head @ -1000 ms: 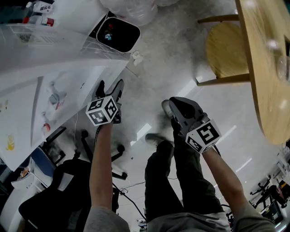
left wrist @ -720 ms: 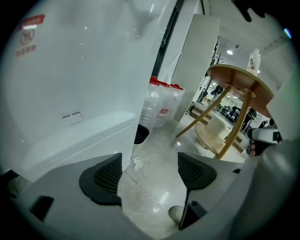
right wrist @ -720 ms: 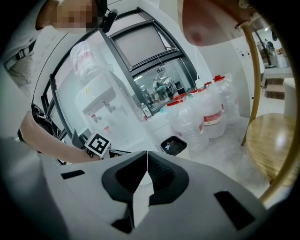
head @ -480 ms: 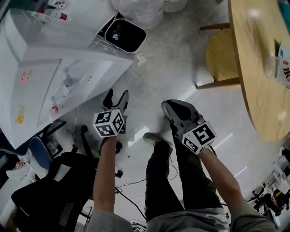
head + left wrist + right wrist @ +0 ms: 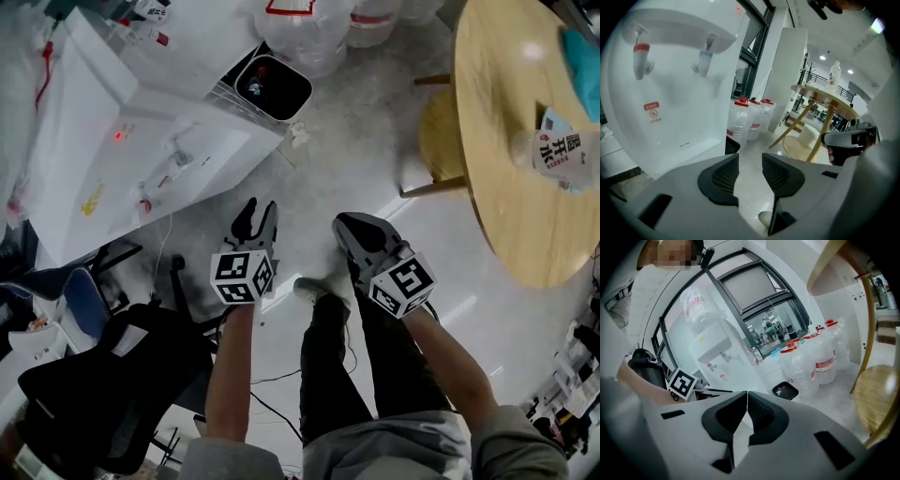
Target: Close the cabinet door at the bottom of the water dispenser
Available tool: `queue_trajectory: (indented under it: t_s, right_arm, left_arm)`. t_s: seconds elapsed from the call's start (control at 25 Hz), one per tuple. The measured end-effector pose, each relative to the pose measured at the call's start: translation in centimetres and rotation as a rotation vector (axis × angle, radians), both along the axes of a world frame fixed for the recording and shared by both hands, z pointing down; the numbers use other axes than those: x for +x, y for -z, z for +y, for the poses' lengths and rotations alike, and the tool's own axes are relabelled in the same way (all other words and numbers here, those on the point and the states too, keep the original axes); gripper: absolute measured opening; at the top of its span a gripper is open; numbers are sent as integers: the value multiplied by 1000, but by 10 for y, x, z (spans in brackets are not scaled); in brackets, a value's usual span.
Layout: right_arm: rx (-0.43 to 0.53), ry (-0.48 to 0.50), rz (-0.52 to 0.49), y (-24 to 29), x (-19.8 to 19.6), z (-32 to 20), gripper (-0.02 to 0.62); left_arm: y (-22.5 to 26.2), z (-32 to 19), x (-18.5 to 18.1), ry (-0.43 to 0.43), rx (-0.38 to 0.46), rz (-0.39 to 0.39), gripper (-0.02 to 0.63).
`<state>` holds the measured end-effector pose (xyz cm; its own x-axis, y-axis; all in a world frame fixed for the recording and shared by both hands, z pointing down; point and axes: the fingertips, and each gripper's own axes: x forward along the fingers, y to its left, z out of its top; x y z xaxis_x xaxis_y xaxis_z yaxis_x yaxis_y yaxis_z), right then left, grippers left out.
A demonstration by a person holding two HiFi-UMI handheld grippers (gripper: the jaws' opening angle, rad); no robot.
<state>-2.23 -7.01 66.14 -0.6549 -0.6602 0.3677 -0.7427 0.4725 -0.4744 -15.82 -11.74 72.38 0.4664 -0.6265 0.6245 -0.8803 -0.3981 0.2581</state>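
The tall white plastic water dispenser (image 5: 141, 159) sits ahead and left of me, so my left gripper (image 5: 257, 217) is nearer, jaws closing on nothing. The right gripper (image 5: 349, 232) is pinched shut, empty. Both point forward and down. Can't make out its bottom cabinet door.

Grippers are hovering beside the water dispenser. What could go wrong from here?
The water dispenser hides its bottom cabinet door from every view, so it may not be fully shut. The office chair stands close beside the left arm; lowering the left gripper, jaws closing on nothing, could snag it.
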Motion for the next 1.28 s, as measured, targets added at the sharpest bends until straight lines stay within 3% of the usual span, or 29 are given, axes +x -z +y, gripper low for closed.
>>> queue_trajectory:
  t_s: [0.2,0.4,0.88,1.28]
  right_arm:
    - [6,3,-23,40,-6,-4,11]
    - [14,25,-52,89,-14,-1,11]
    - [94,27,-94,229,-15,12,11]
    - [224,75,-103,337,-27,23,11]
  left_arm:
    - [60,15,12,-29,53,-15,120]
    - [132,24,28,-81,158,-48,79]
    - [296,44,45,-2,311,0,11]
    - [402,72,42,58,435,52,9]
